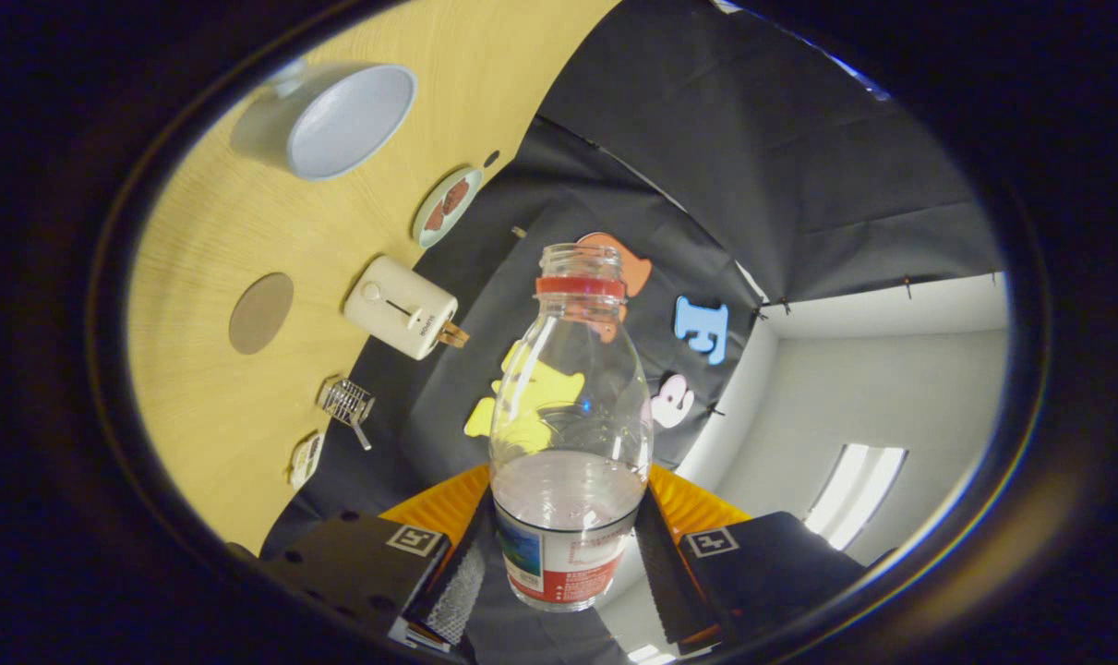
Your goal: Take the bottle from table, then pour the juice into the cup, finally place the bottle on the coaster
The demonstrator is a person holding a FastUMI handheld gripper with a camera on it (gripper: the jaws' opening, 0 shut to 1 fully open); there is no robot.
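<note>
Clear bottle (pixel 571 443) clamped in gripper (pixel 566 554), neck pointing fwd.

**Materials and finishes**

The bottle (pixel 571 434) is clear, glossy plastic with a smooth printed label band, pressed between both fingers of the hand-held gripper (pixel 566 563). The surface (pixel 208 231) shows pale wood grain, matt (likely laminate). The cup (pixel 337 120) looks smooth and satin. The coaster (pixel 446 205) has a glossy printed face. The small toaster-like box (pixel 400 307) is smooth cream plastic. The wire basket (pixel 347 402) is shiny metal.
</note>
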